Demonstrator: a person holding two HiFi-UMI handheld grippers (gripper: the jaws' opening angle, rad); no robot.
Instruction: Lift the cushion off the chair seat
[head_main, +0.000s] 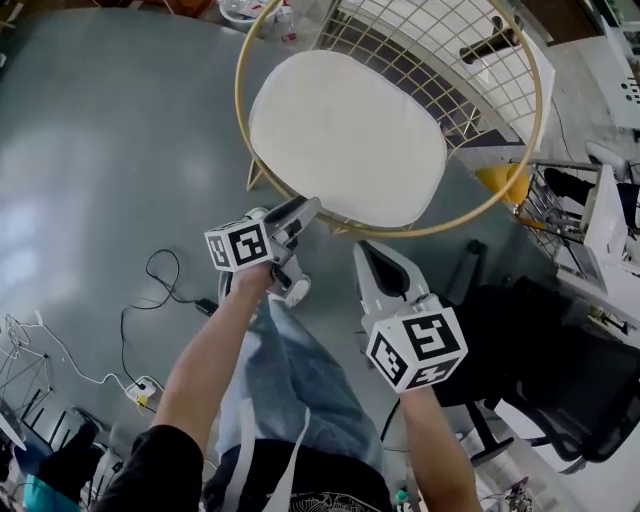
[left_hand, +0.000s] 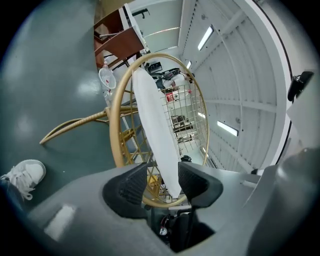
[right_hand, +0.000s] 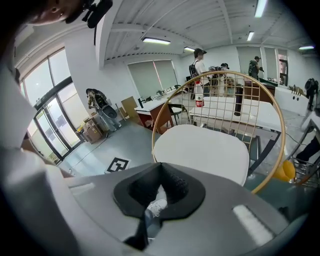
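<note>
White oval padded cushion (head_main: 345, 135) lies on the gold wire round chair (head_main: 239, 85), which stands on a glossy grey floor (head_main: 110, 150) in an open workshop room. Left hand-held gripper (head_main: 305, 207) has its jaws apart with the cushion's near edge between them. Right hand-held gripper (head_main: 366, 252) is closed and empty, short of the rim.

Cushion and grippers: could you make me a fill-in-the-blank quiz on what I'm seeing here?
1. The cushion is ___ in colour.
2. Its near edge sits between the left gripper's jaws, which stand ___.
3. The right gripper's jaws are ___, with nothing held.
4. The chair rim is ___ in colour.
Missing words: white; open; shut; gold.
</note>
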